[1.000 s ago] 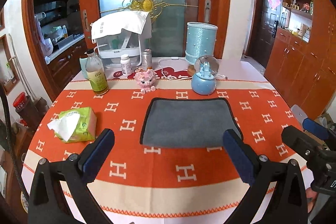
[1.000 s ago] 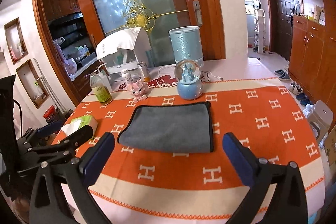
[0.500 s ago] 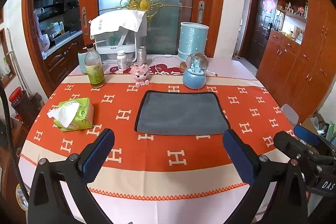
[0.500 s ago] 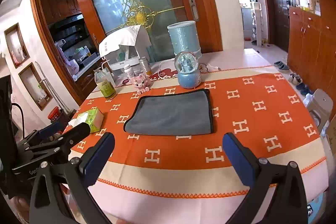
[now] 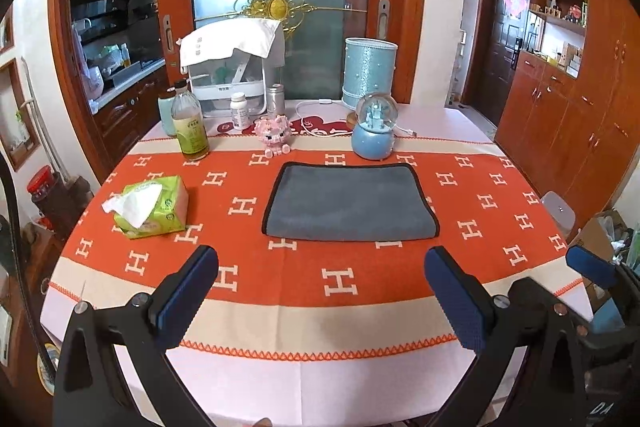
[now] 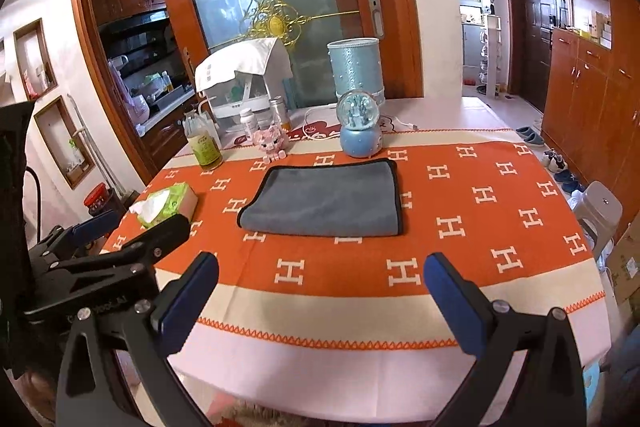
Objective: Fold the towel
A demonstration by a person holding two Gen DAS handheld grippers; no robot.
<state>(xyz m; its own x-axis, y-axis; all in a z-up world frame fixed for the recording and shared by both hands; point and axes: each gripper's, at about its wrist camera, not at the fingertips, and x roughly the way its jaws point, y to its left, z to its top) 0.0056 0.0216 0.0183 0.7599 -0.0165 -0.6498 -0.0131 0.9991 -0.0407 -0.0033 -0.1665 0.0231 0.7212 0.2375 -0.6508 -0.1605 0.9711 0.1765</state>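
Observation:
A grey towel with a black hem (image 5: 348, 203) lies folded flat in a rectangle on the orange H-patterned tablecloth (image 5: 340, 279). It also shows in the right wrist view (image 6: 326, 199). My left gripper (image 5: 320, 291) is open and empty, held back over the table's near edge, well short of the towel. My right gripper (image 6: 320, 295) is open and empty, also back at the near edge. The left gripper shows at the left of the right wrist view (image 6: 132, 247).
A green tissue pack (image 5: 150, 207) lies left of the towel. Behind the towel stand a blue snow globe (image 5: 374, 135), a pink toy pig (image 5: 274, 133), a bottle (image 5: 190, 131), small jars, a blue cylinder (image 5: 370, 71) and a white appliance (image 5: 232, 67).
Both grippers have pulled back from the towel toward the table's near edge, so more tablecloth shows in front. The towel has not moved. Both grippers stay open.

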